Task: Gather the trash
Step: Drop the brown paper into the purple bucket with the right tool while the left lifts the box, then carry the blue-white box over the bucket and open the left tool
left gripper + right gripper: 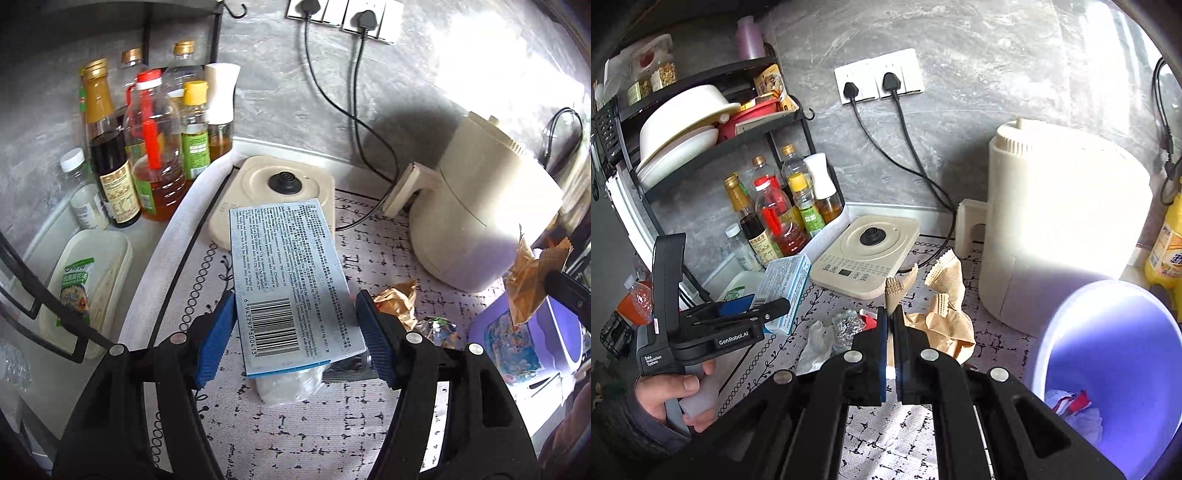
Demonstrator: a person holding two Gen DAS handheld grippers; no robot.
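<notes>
Care with the two loads matters most here: we judge that we should carry each piece over the purple bin before letting go, right side first since it is nearer. Our right gripper has its blue pads pressed together on a torn strip of brown paper wrapper, which stands up from the tips just above the counter mat. The bin sits at the right, tilted toward us, with scraps already inside.

Our left gripper holds a pale blue medicine box between fairly wide fingers, pads touching its long sides. The right view shows that gripper level, with the box lifted off the mat. More crumpled paper, foil and a clear glove lie on the mat below.
</notes>
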